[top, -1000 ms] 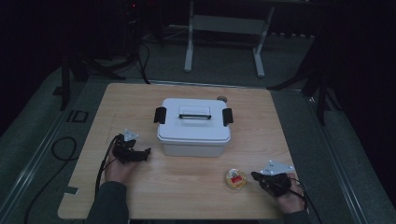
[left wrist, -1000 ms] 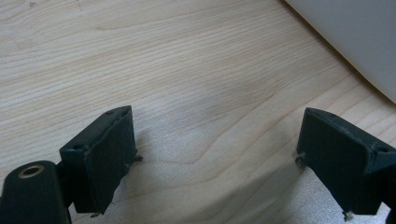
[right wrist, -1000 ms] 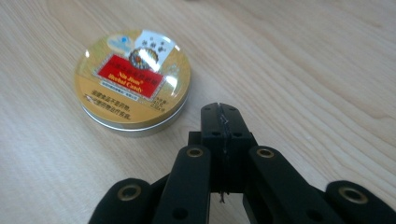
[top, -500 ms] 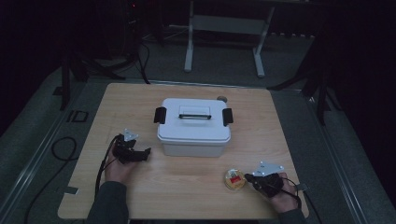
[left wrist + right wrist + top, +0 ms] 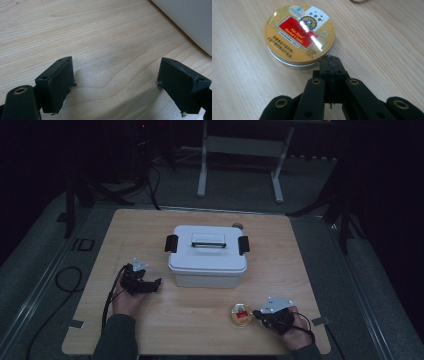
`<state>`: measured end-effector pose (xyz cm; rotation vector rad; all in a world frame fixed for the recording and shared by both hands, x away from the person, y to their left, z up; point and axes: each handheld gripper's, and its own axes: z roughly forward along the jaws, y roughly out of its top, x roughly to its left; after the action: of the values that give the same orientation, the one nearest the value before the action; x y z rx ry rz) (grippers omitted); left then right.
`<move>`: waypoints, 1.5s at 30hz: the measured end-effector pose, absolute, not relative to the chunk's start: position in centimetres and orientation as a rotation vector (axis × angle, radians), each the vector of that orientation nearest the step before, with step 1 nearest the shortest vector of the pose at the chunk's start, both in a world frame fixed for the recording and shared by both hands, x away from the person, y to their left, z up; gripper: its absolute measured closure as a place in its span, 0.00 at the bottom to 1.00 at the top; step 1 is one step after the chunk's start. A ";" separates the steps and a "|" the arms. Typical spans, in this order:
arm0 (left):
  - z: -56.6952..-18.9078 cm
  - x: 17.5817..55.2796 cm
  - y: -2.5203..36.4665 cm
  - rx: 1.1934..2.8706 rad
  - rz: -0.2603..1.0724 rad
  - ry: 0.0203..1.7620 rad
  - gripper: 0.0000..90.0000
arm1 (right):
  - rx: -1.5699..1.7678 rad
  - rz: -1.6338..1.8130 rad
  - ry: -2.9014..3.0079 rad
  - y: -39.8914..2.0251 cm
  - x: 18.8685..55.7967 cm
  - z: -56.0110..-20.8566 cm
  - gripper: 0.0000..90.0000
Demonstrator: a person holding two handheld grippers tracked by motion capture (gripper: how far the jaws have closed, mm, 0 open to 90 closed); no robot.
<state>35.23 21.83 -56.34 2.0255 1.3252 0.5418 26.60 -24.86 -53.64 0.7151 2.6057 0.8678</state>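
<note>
A round gold candy tin (image 5: 241, 314) (image 5: 299, 36) with a red label lies flat on the wooden table (image 5: 200, 320) near its front right. My right gripper (image 5: 257, 313) (image 5: 330, 60) is shut, jaws pressed together with nothing between them, and its tip sits right at the tin's near rim. A white lidded box (image 5: 207, 255) with black side latches and a top handle stands in the middle of the table. My left gripper (image 5: 157, 283) (image 5: 113, 85) rests on the table just left of the box, jaws open over bare wood; the box's wall (image 5: 190, 20) shows at the upper right.
Black cables trail from both grippers over the table's front edge. Metal stand legs (image 5: 240, 165) rise on the dark floor behind the table. A small round object (image 5: 237, 226) lies behind the box. Tape marks (image 5: 75, 324) sit at the front corners.
My right gripper has slid left across the table toward the candy tin, until its shut tip meets the rim. The left gripper has stayed put.
</note>
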 end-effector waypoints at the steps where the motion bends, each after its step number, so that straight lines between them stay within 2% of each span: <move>1: -56.3 35.2 21.8 2.026 0.542 1.325 0.16 | 0.708 0.875 2.609 -24.7 26.5 -53.6 1.00; 12: -56.3 35.2 21.8 2.024 0.544 1.329 0.16 | 0.648 0.890 2.643 -22.8 26.3 -53.5 1.00; 14: -56.3 35.2 21.7 2.024 0.543 1.322 0.19 | 0.635 0.891 2.649 -22.5 26.3 -53.5 1.00; 16: -56.2 35.1 21.5 2.027 0.541 1.312 0.27 | 0.626 0.897 2.653 -22.1 26.3 -53.5 1.00; 25: -55.8 34.9 21.4 2.034 0.530 1.314 0.41 | 0.552 0.909 2.681 -19.7 26.7 -53.4 1.00; 29: -55.7 34.8 21.4 2.029 0.515 1.323 0.43 | 0.524 0.913 2.692 -19.0 26.7 -53.5 1.00; 34: -55.5 34.6 21.5 2.017 0.468 1.317 0.52 | 0.476 0.918 2.718 -17.5 26.8 -53.5 1.00; 45: -54.7 33.9 21.4 2.011 0.457 1.264 0.60 | 0.393 0.932 2.743 -14.8 26.8 -53.5 1.00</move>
<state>33.90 21.43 -54.72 2.0114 1.2643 0.4566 26.83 -14.76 -53.48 0.3930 2.7431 0.9316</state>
